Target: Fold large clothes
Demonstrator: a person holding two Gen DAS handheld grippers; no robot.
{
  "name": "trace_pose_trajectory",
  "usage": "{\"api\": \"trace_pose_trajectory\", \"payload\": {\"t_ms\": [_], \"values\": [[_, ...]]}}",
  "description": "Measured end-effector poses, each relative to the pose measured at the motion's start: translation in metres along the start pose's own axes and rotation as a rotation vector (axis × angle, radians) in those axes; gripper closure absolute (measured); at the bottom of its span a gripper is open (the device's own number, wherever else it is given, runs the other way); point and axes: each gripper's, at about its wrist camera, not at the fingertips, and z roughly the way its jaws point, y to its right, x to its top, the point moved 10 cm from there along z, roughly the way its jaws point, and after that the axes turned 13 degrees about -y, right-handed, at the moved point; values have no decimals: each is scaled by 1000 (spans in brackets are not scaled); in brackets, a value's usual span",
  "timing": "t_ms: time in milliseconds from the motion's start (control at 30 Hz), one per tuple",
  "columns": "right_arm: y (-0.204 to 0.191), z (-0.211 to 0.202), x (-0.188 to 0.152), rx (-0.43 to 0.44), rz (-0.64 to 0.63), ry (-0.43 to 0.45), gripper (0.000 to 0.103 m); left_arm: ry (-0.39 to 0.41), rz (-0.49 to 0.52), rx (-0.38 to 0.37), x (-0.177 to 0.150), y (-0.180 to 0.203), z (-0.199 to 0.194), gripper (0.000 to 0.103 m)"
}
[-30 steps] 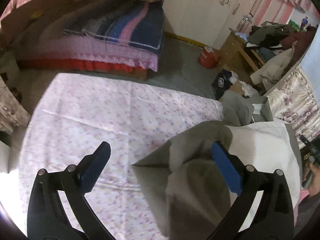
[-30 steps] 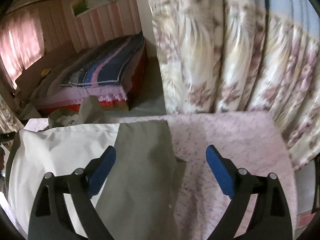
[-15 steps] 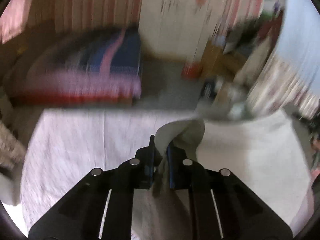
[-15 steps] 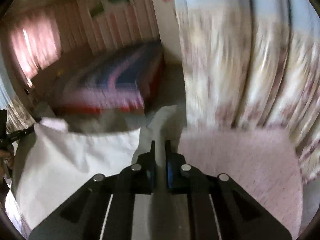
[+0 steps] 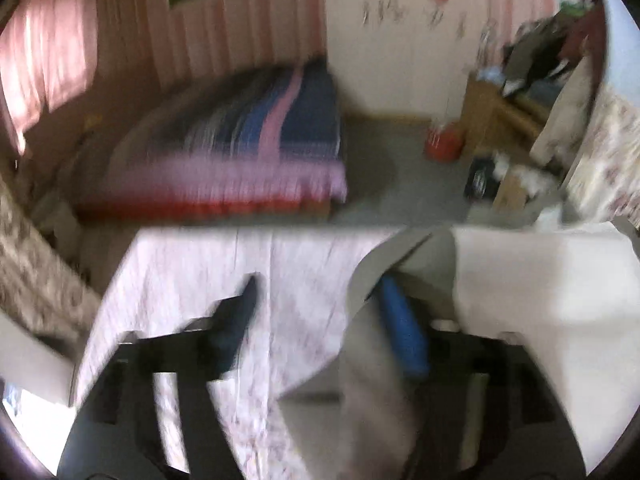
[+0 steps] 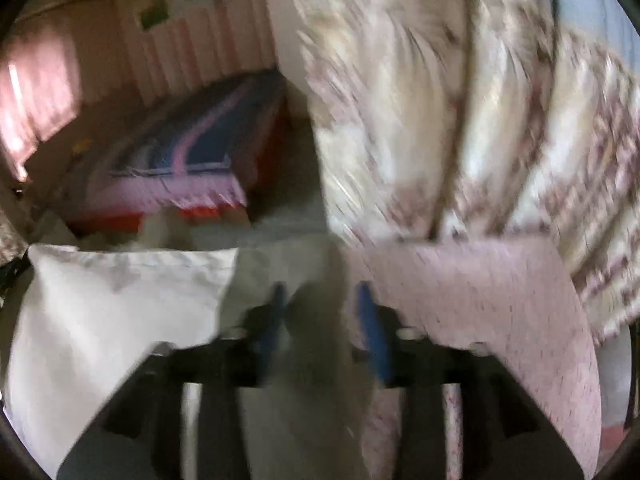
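A large cream-white garment [image 5: 540,300] with a grey folded flap [image 5: 368,380] lies on a table under a pink flowered sheet [image 5: 180,280]. My left gripper [image 5: 320,328] has its jaws opening. The grey flap hangs loose between them, against the right blue pad [image 5: 400,340]. In the right wrist view the same white garment [image 6: 112,300] lies at the left. My right gripper [image 6: 324,320] is also opening, with the grey flap [image 6: 320,400] slack between its blue pads [image 6: 372,332]. Both views are blurred by motion.
Beyond the table's far edge stands a bed with a striped blanket [image 5: 260,140]. A red container [image 5: 444,144] and a wooden desk [image 5: 492,112] piled with clothes are at the back right. A flowered curtain [image 6: 440,120] hangs close behind the table's right side.
Both grippers stood wide open over the grey flap, then pinched it shut half a second ago. Now both sets of jaws have parted again and the flap is loose.
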Motion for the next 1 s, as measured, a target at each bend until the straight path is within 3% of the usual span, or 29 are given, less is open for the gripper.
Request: {"api": "trace_pose_trajectory", "payload": {"t_ms": [67,100,167,233,300,400,567,633,700,800,833,900,933,1000], "values": [[3,-18,-3,-30,-5,34,38,-5,3,29,-7,-10,-2,8],[2,-29,-1,-53,-14,55,30,-3,1,29,-10,-15,-6,5],[-5,-63,3,-105,-49,135,28,0,-16,54,-7,-24,-28,3],[-30,-97,0,-78,-79,206,18,43,-37,40,-7,-33,-59,3],[-64,-118,-4,13,-99,243,15,78,-48,-18,-2,-22,-89,3],[-104,-118,-14,135,-97,232,10,72,-24,-77,-6,9,-98,3],[-154,-75,-39,161,-169,130,9,-37,-25,-206,-42,69,-61,3],[-170,-59,-48,146,-218,101,9,-20,-8,-216,-53,88,-55,3],[-174,-43,-52,94,-257,89,9,-9,28,-117,-61,95,-42,3],[-150,-9,-52,-68,-280,39,9,-38,12,54,-68,72,-12,3],[-132,6,-53,-114,-275,8,9,-53,-17,40,-71,64,-7,3],[-109,19,-52,-103,-232,-26,9,-75,-73,36,-75,46,2,3],[-92,20,-48,-64,-166,-34,9,-72,-66,59,-76,41,3,3],[-68,21,-43,-129,-147,-30,9,-82,-44,78,-81,34,6,3]]}}
